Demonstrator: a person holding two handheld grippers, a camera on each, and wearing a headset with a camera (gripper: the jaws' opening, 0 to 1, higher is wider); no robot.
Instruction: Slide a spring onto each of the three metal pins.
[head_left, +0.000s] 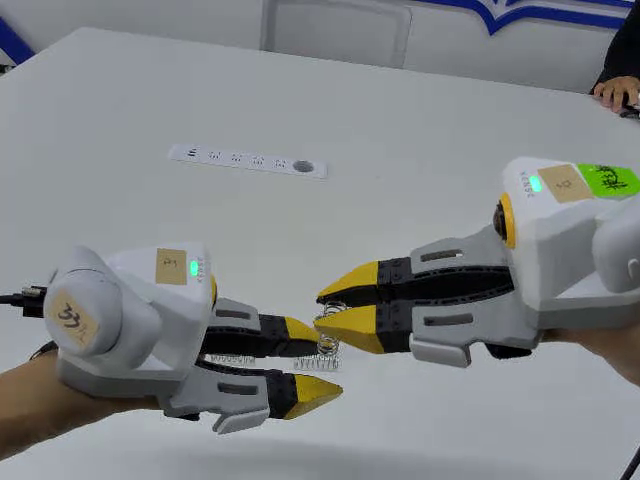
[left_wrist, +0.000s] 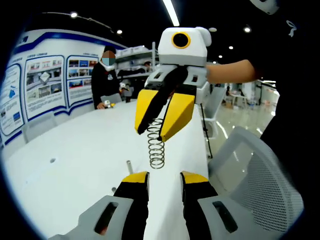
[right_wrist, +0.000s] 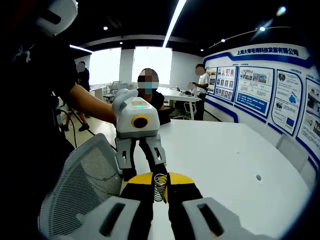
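Head view: right tongs clamped on the top coils of a spring, which hangs just above the bench. Left tongs are apart, just beside it. Small parts under the tips are too blurred to tell pins from springs. Left gripper view: spring dangles free from the right tongs, with one upright pin near its lower end. Right gripper view: coil pinched between the jaws, lower end hidden. Likely light, springy and easily crushed or flicked out, so grip gently at an end coil and keep the bore clear.
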